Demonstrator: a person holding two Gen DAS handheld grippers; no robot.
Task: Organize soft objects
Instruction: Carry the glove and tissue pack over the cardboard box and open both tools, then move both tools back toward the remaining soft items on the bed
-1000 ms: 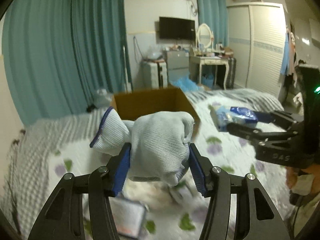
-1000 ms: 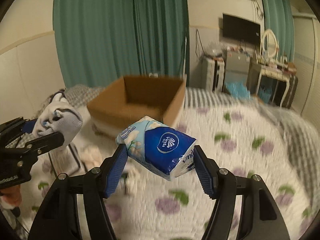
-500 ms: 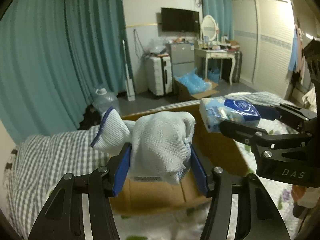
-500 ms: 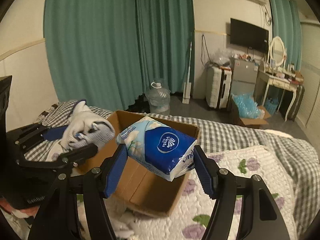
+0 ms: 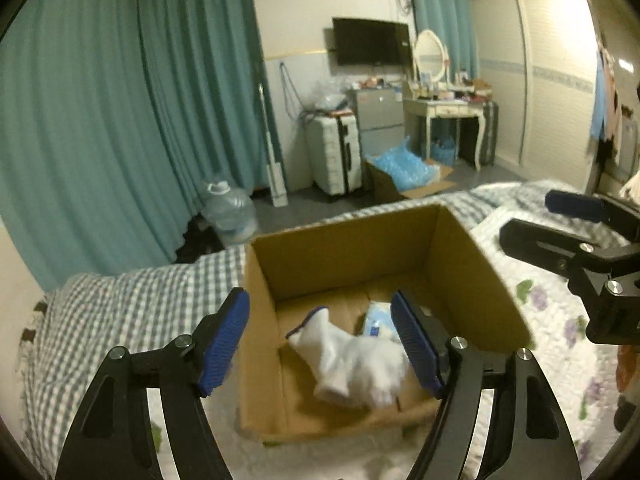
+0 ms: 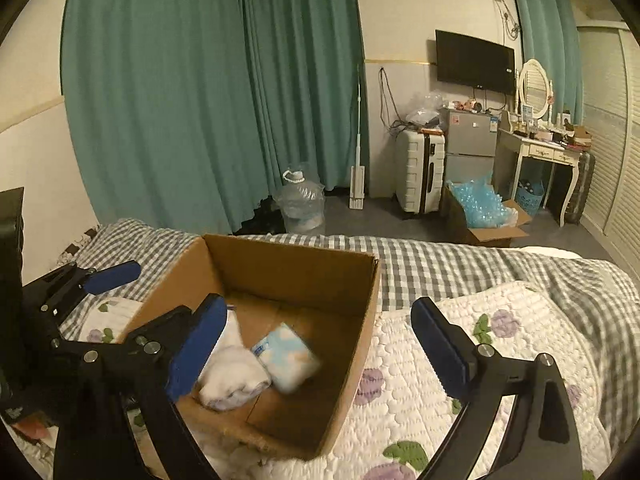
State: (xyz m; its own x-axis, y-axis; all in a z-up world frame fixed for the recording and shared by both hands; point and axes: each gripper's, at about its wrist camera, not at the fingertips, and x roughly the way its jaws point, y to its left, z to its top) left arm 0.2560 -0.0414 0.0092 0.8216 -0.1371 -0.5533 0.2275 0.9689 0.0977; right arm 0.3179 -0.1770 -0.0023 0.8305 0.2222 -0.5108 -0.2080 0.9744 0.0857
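Note:
An open cardboard box [image 5: 460,256] [image 6: 364,320] stands on the bed. Inside it lie a white glove with a blue cuff [image 5: 348,364] [image 6: 234,376] and a pale blue tissue pack [image 5: 378,322] [image 6: 286,360], side by side on the box floor. My left gripper [image 5: 322,338] is open and empty above the box's near side; it also shows at the left of the right wrist view [image 6: 100,284]. My right gripper [image 6: 320,344] is open and empty above the box's right wall; it also shows at the right of the left wrist view [image 5: 560,220].
The bed carries a grey checked blanket [image 6: 440,268] and a white quilt with purple flowers [image 6: 500,340]. Beyond the bed are teal curtains [image 6: 200,100], a water jug [image 6: 300,204], a white suitcase [image 6: 420,172] and a floor box of blue packets [image 6: 480,212].
Both grippers opened over the box. The glove dropped from the left one and the tissue pack from the right one; both now lie inside the box.

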